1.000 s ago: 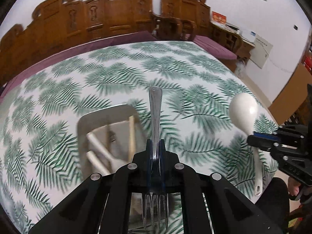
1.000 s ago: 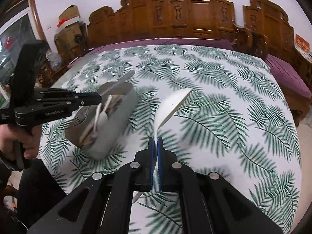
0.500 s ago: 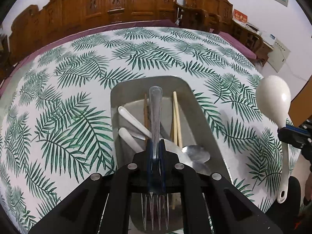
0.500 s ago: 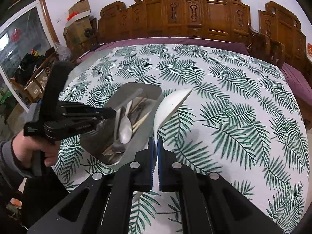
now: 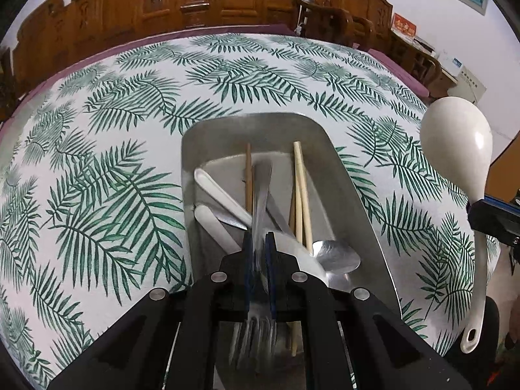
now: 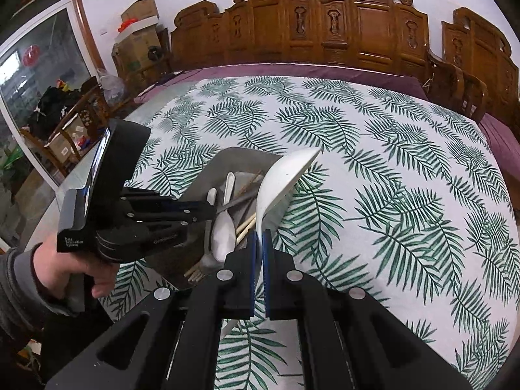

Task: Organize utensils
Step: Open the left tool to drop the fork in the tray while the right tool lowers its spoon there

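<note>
Left gripper (image 5: 260, 250), lower centre of my view: pads slightly parted around a blurred steel fork (image 5: 260, 195), grip uncertain, over the metal tray (image 5: 357, 188) of chopsticks and spoons. Right gripper (image 6: 259, 243), centre: I see it clamped on a white ladle (image 6: 282, 178). Palm-leaf tablecloth (image 6: 390, 178) beneath; carved wooden chairs (image 6: 357, 26) along the top.

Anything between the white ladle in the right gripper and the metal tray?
Nothing blocks the way. The white ladle already hangs by the metal tray rim; the left gripper, over the tray with the fork, crowds the near side.
</note>
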{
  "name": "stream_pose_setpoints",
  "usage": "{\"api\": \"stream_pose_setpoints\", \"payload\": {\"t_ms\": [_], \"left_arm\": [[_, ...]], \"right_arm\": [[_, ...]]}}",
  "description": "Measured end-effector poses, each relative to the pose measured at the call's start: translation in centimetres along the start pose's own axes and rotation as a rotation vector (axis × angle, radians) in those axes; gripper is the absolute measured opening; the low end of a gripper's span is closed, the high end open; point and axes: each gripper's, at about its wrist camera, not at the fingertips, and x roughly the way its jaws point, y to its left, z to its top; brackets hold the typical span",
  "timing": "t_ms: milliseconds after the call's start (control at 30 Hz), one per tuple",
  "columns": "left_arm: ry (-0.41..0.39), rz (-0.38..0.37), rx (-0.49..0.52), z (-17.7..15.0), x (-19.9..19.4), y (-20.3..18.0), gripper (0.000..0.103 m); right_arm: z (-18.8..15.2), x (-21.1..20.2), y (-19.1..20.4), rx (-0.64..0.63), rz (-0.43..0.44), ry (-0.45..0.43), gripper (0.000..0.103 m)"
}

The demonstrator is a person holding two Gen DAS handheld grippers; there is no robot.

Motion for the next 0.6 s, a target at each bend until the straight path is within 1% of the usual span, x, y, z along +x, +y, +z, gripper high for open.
{"api": "stream_pose_setpoints", "payload": {"t_ms": [200,400,600], "left_arm": [[-0.037,-0.013,-0.005,0.0,-1.9,0.5,0.007],[-0.091,0.015,0.003,-0.5,-4.9,1.8,0.007],[-0.118,0.039,-0.003,-1.1,-6.7,3.4,0.007]], "right_arm": [[1.0,1.2,0.6,-0.006,0.011,0.004,0.005],[2.3,3.7,2.2,-0.028,0.033,0.018,0.005],[3.6,6.7,3.7,-0.039,0.053,0.036,0.005]]}}
